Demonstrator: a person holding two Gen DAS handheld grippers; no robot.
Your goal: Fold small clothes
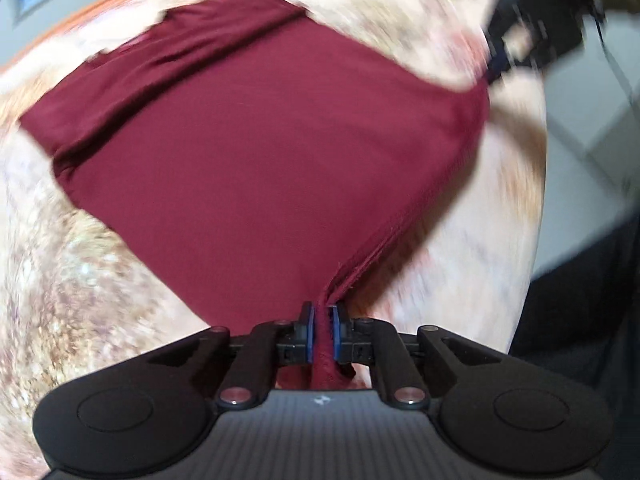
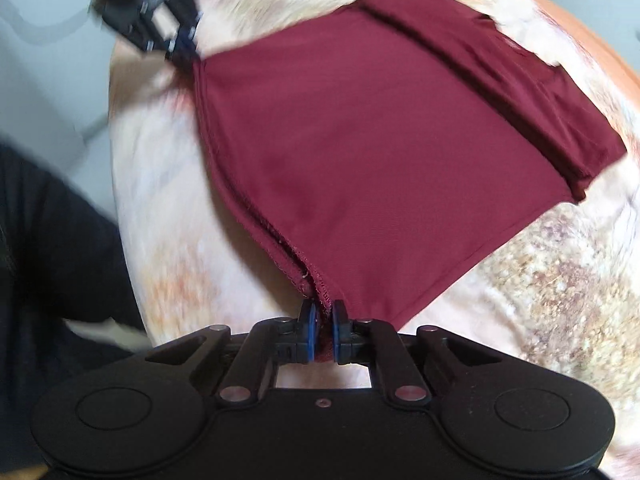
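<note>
A dark red garment [image 1: 256, 160] lies spread over a round table with a cream and orange patterned cloth [image 1: 60, 280]. My left gripper [image 1: 323, 320] is shut on its near corner, the fabric bunched between the blue pads. My right gripper [image 2: 323, 316] is shut on the other near corner of the same garment [image 2: 380, 132], at its stitched hem. Each gripper shows in the other's view: the right gripper [image 1: 496, 72] at the upper right, the left gripper [image 2: 186, 50] at the upper left. The far part of the garment is folded into ridges.
The table's orange rim [image 2: 596, 36] curves along the far side. A pale floor [image 1: 592, 120] lies beyond the table edge. The person's dark clothing [image 2: 48, 240] fills the side between the two grippers.
</note>
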